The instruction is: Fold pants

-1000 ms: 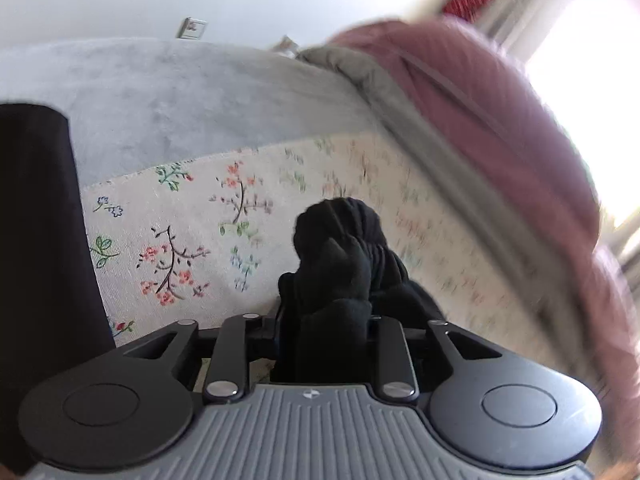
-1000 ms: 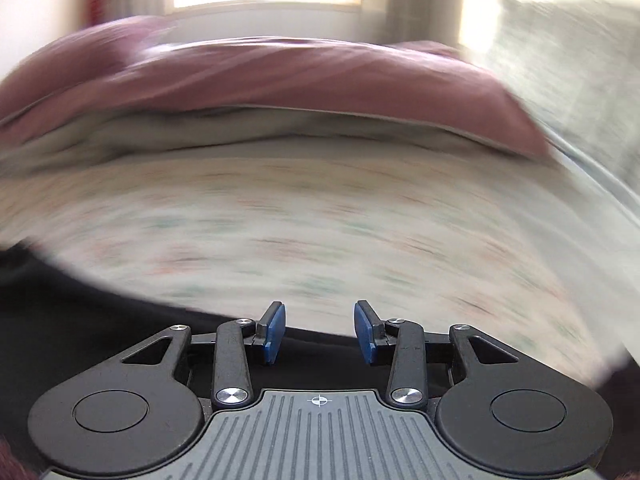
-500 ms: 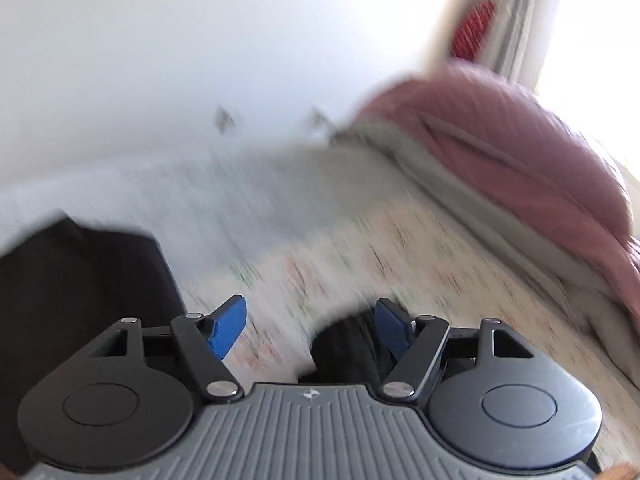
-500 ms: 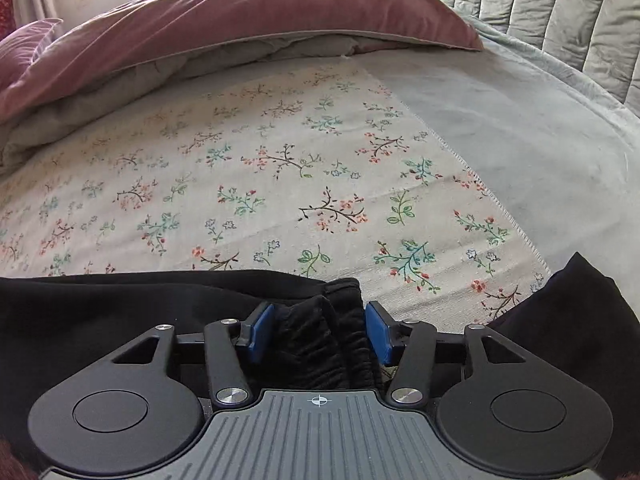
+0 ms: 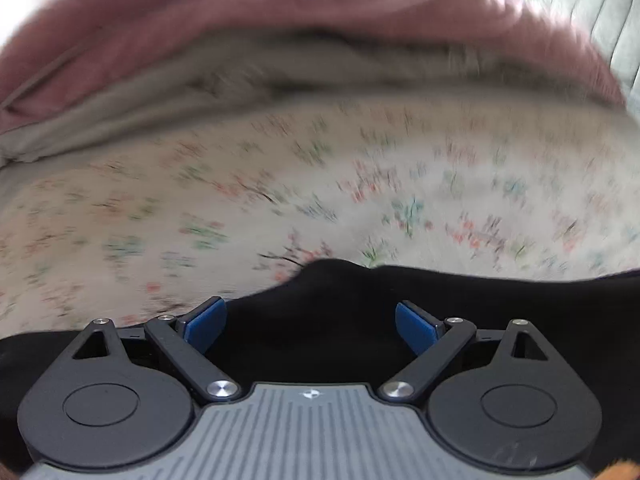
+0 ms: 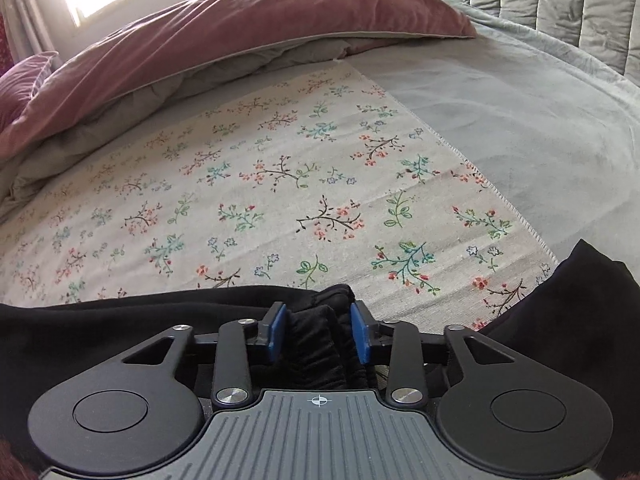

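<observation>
Left gripper (image 5: 310, 320): let go of the black bunch it pinched a second ago; fingers now spread wide above the pants (image 5: 460, 304).
Right gripper (image 6: 318, 332): fingers pinching the gathered waistband.
Pants: lying on the floral sheet (image 6: 280, 184) of the bed; left likely regrasps next.

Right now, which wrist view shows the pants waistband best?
The right wrist view: the gathered waistband is sharp there, pinched in the right gripper. The left wrist view shows only plain black pants fabric beneath the open left gripper, with a blurred background.
</observation>
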The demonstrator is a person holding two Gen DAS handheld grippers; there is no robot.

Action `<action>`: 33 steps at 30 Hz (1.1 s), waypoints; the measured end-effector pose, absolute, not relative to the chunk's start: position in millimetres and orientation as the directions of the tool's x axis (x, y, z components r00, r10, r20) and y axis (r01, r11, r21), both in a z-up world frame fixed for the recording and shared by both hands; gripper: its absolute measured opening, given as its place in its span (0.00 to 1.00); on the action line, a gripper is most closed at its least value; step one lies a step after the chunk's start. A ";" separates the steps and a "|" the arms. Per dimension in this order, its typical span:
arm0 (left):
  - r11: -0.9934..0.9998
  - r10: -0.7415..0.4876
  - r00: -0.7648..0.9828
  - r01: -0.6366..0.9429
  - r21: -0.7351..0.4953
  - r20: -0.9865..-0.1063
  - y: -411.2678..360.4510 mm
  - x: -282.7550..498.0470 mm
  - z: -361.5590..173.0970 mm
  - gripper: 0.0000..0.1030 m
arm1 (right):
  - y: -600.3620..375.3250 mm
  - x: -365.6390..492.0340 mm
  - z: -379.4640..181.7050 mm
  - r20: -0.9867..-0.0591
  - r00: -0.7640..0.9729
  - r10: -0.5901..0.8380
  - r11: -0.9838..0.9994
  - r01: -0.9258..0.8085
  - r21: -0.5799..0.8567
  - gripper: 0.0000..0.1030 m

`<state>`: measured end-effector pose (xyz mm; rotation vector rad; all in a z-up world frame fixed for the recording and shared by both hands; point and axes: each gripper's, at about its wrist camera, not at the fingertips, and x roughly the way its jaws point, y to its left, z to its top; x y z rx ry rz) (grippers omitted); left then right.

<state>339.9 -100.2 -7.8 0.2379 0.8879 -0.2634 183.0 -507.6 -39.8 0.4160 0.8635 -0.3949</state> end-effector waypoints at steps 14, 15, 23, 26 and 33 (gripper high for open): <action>0.972 -0.080 0.738 0.205 0.111 -0.670 -106.8 349.2 -11.1 0.19 | -503.7 191.1 -16.8 -0.698 0.671 -0.251 0.848 0.500 0.175 0.19; 0.970 -0.085 0.735 0.215 0.112 -0.673 -109.3 347.9 -12.2 0.20 | -504.9 194.3 -24.4 -0.721 0.647 -0.249 0.846 0.507 0.164 0.20; 0.996 -0.076 0.717 0.090 -0.015 -0.693 -83.2 329.4 1.4 0.59 | -502.9 193.0 -24.9 -0.741 0.587 -0.327 0.838 0.543 0.060 0.45; 0.992 -0.107 0.716 0.120 -0.029 -0.690 -78.8 294.1 11.6 0.70 | -494.0 184.0 -5.1 -0.691 0.613 -0.382 0.830 0.557 0.035 0.46; 0.975 -0.194 0.663 0.210 -0.068 -0.724 -81.1 199.1 -16.2 0.79 | -416.0 213.6 0.5 -0.675 0.727 -0.126 0.939 0.307 0.154 0.46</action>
